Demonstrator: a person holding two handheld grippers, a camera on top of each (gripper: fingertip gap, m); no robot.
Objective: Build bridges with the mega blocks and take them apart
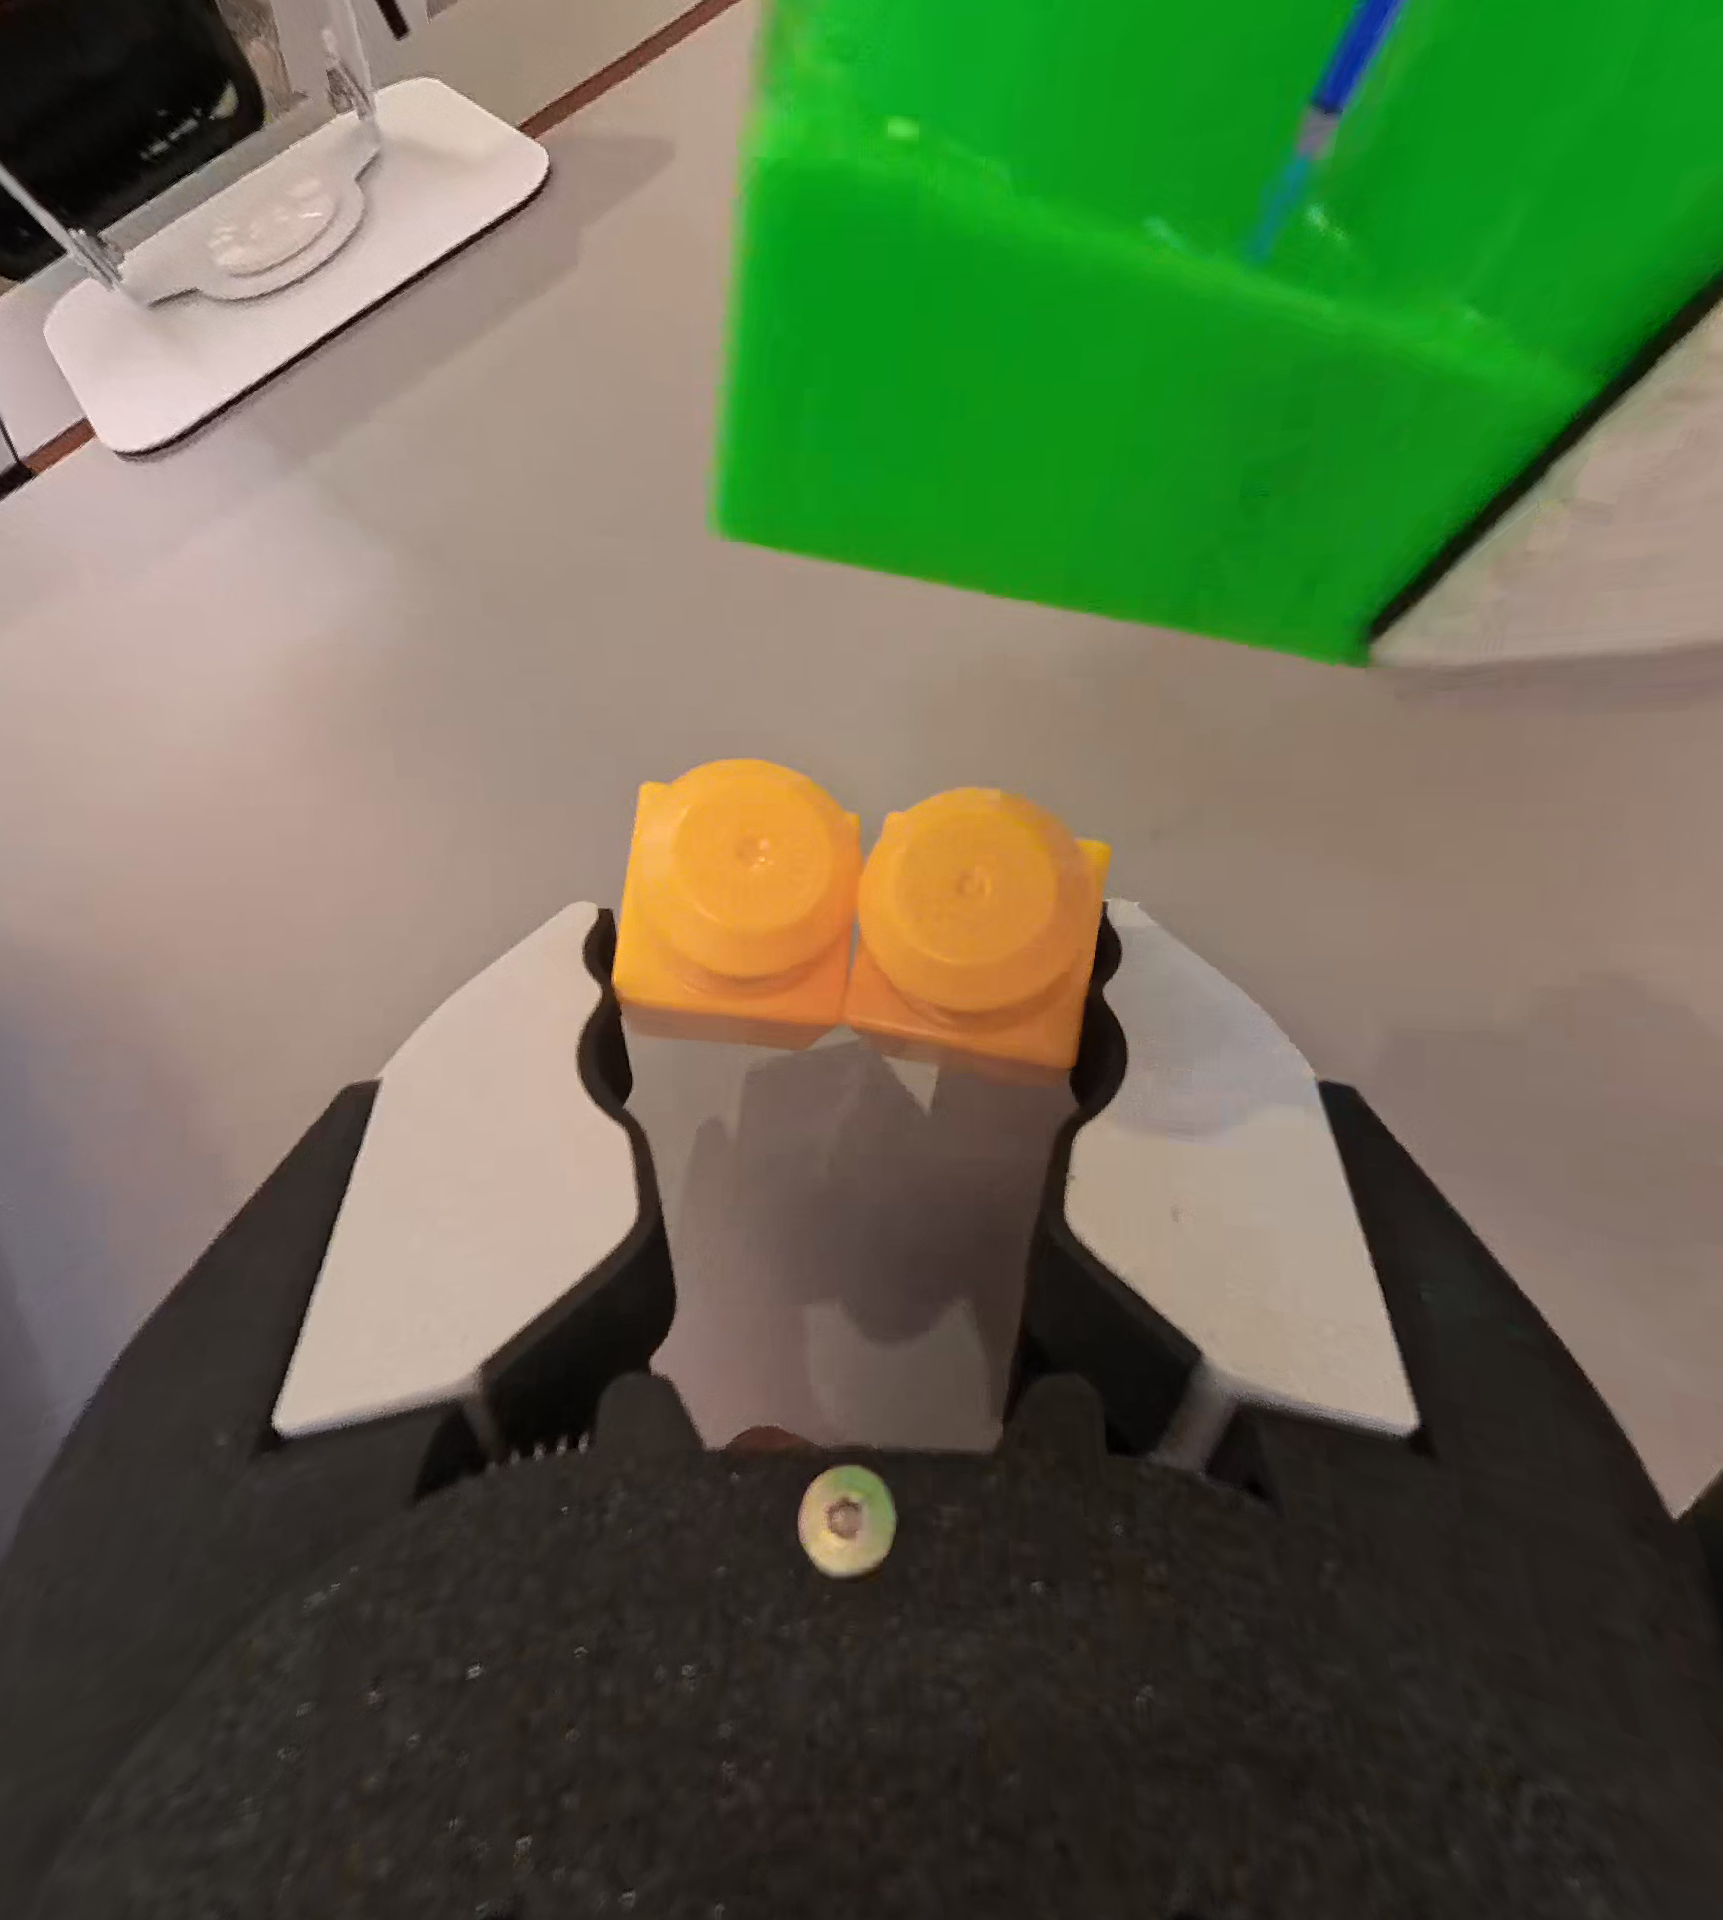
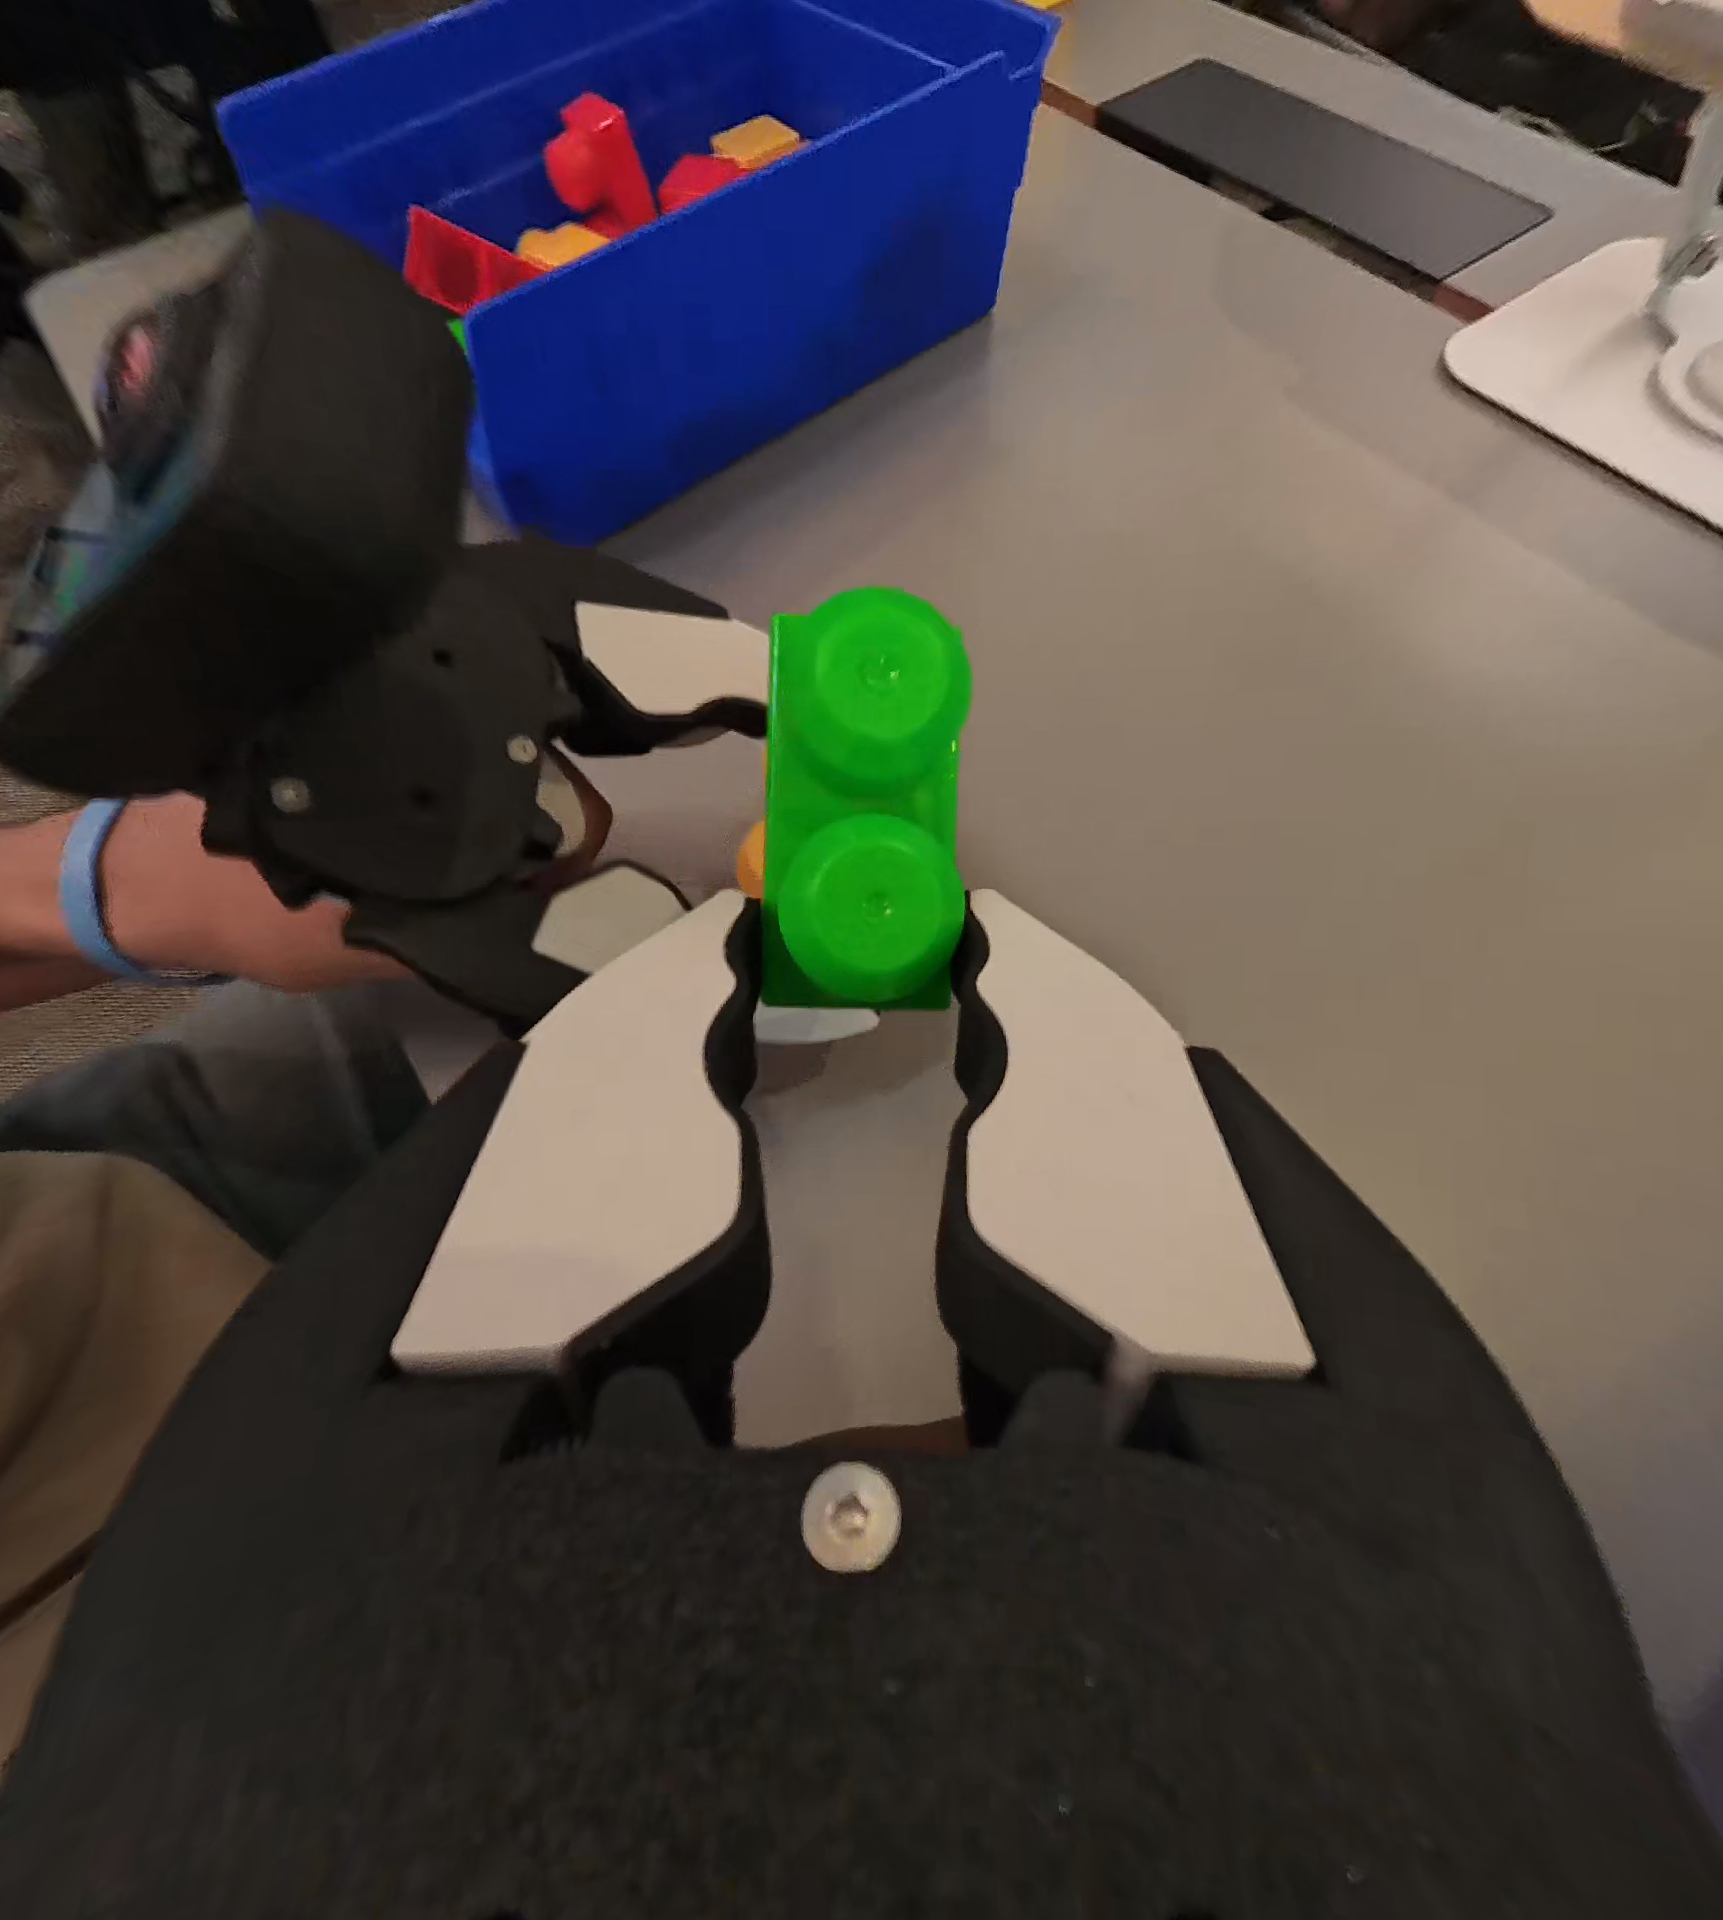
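Note:
My left gripper [image 1: 852,987] is shut on an orange two-stud block [image 1: 852,925], held above the grey table with its studs facing the camera. My right gripper [image 2: 857,961] is shut on a green two-stud block [image 2: 862,800], gripped at its near end, studs facing the camera. In the left wrist view the green block [image 1: 1096,343] looms large and blurred at the upper right, above and beyond the orange one. In the right wrist view the left gripper [image 2: 701,790] reaches in from the left, just behind the green block, and a sliver of the orange block [image 2: 753,860] shows beside it.
A blue bin [image 2: 732,343] with red and orange blocks [image 2: 618,177] stands at the back left of the grey table [image 2: 1356,727]. A white stand base [image 2: 1615,416] lies at the right, also in the left wrist view [image 1: 296,270]. A black flat pad [image 2: 1324,166] lies behind it. A person's forearm [image 2: 5,914] is at the left. Spacing between my two grippers at the tips: around 9 cm. It is some 40 cm from my left tips to the white stand base [image 2: 1615,416]. My left wrist view [image 1: 272,337] looks at it from another angle.

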